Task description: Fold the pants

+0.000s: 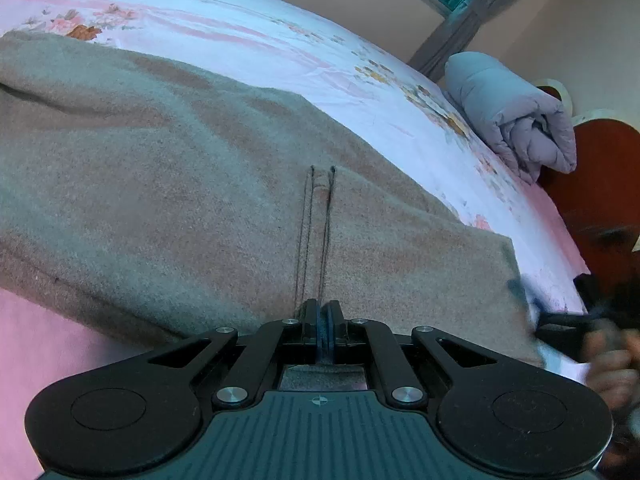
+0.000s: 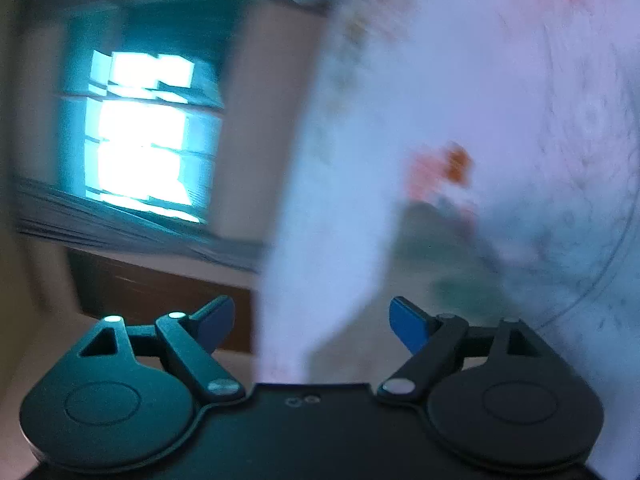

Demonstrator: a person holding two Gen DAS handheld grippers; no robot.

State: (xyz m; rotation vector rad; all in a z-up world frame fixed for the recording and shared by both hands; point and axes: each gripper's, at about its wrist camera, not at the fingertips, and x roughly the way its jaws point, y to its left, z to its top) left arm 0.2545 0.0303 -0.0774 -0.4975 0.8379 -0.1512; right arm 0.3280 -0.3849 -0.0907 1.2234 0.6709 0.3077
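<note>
I have the left gripper (image 1: 323, 312) pinching the grey pants (image 1: 180, 184), spread across mid-frame on the floral bedsheet (image 1: 248, 36); right gripper (image 2: 312, 320) spread, empty, blurred; next, it needs an edge to lift.

The pants (image 1: 180, 184) are grey-brown fleece, spread flat across the near side of the bed (image 1: 280, 52), reaching its near edge. A double line of dark stitching runs down the middle. One corner lies toward the bed's right edge.
</note>
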